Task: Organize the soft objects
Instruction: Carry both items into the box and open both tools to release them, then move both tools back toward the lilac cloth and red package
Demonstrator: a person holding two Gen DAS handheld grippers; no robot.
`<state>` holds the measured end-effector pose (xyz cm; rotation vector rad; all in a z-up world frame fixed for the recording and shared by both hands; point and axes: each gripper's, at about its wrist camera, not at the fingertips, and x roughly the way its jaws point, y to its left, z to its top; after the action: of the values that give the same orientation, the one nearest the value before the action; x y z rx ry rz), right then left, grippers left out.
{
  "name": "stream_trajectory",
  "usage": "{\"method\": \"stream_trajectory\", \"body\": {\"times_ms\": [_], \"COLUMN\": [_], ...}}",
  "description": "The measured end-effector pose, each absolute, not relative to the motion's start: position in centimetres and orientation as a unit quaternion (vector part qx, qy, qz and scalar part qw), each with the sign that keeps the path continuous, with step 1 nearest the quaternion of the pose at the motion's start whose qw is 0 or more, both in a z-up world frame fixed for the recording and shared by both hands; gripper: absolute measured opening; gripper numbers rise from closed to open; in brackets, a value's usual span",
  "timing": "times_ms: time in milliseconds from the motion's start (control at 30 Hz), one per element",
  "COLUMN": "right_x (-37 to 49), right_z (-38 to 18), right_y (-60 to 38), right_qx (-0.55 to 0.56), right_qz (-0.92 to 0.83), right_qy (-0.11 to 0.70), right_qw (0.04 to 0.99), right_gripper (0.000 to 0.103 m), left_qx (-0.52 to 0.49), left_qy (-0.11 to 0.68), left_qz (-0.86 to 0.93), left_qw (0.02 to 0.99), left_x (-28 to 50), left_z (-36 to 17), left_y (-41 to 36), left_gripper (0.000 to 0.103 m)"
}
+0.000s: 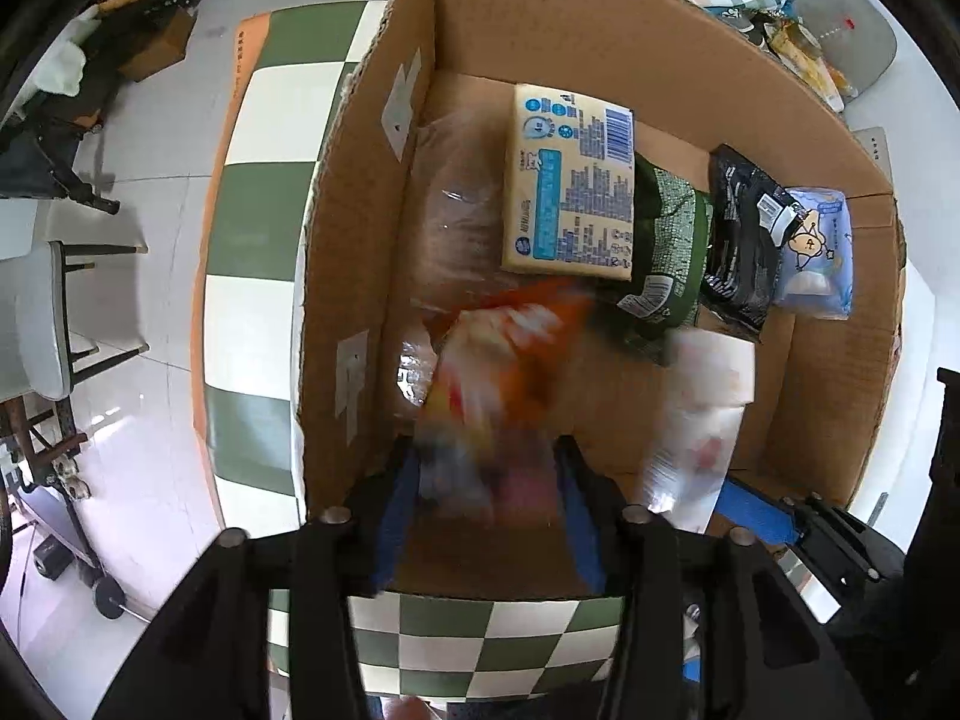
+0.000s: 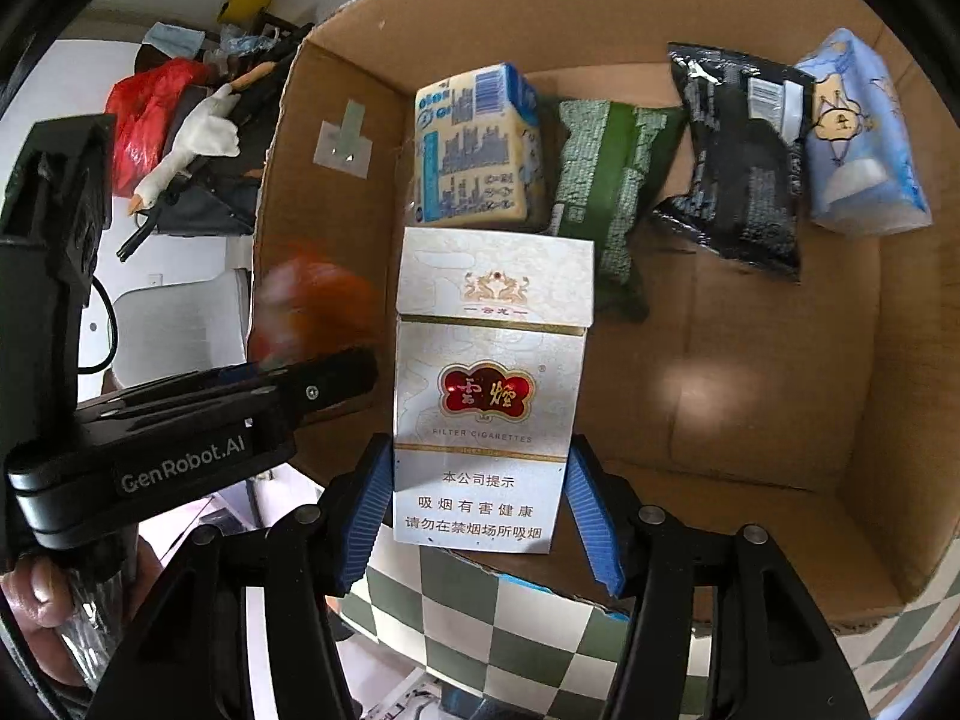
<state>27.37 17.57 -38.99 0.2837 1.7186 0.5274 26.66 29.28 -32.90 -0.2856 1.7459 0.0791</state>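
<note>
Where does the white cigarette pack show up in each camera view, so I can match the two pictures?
Left wrist view: the white cigarette pack is a blurred white shape at lower right, over the cardboard box.
Right wrist view: it fills the centre, upright between the blue pads of the right tongs.
Shared landmark: the yellow tissue pack with blue print, lying in the box.

Blurred orange packet [image 1: 510,348] and white cigarette pack [image 2: 489,390] over cardboard box [image 2: 780,372].
</note>
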Motion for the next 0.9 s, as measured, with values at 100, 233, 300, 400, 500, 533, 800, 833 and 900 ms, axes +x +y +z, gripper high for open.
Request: {"method": "stream_trajectory", "body": {"times_ms": [100, 233, 300, 400, 500, 533, 800, 833, 900], "right_x": [27.3, 27.2, 27.1, 26.9, 26.8, 26.8, 26.7, 26.7, 26.6], "right_z": [-38.8, -38.3, -38.1, -37.4, -36.6, -36.4, -34.9, -34.8, -34.7], "right_y": [17.8, 17.6, 17.3, 16.4, 15.4, 15.0, 12.7, 12.5, 12.2], "right_qx": [0.120, 0.112, 0.109, 0.106, 0.089, 0.084, -0.004, -0.006, -0.015], "right_qz": [0.233, 0.229, 0.226, 0.221, 0.207, 0.201, 0.115, 0.112, 0.103], "right_qy": [0.741, 0.740, 0.738, 0.737, 0.732, 0.731, 0.700, 0.699, 0.696], "right_qw": [0.618, 0.623, 0.626, 0.630, 0.643, 0.647, 0.705, 0.706, 0.711], "right_gripper": [0.087, 0.087, 0.087, 0.094, 0.096, 0.097, 0.103, 0.103, 0.103], "left_qx": [-0.123, -0.137, -0.138, -0.140, -0.132, -0.130, -0.100, -0.093, -0.085], "left_qy": [0.756, 0.749, 0.744, 0.736, 0.723, 0.718, 0.681, 0.677, 0.670], "left_qz": [0.031, 0.025, 0.023, 0.025, 0.034, 0.038, 0.078, 0.082, 0.087], "left_qw": [0.642, 0.648, 0.653, 0.662, 0.677, 0.683, 0.721, 0.725, 0.732], "left_x": [26.8, 26.9, 26.7, 26.4, 25.9, 25.6, 23.5, 23.4, 23.1], "left_z": [-32.2, -31.5, -31.0, -30.2, -29.4, -29.1, -28.1, -28.0, -27.8], "left_y": [29.2, 29.3, 29.2, 29.0, 28.6, 28.4, 27.1, 26.9, 26.5], "left_gripper": [0.071, 0.086, 0.088, 0.094, 0.099, 0.099, 0.102, 0.102, 0.102]}}
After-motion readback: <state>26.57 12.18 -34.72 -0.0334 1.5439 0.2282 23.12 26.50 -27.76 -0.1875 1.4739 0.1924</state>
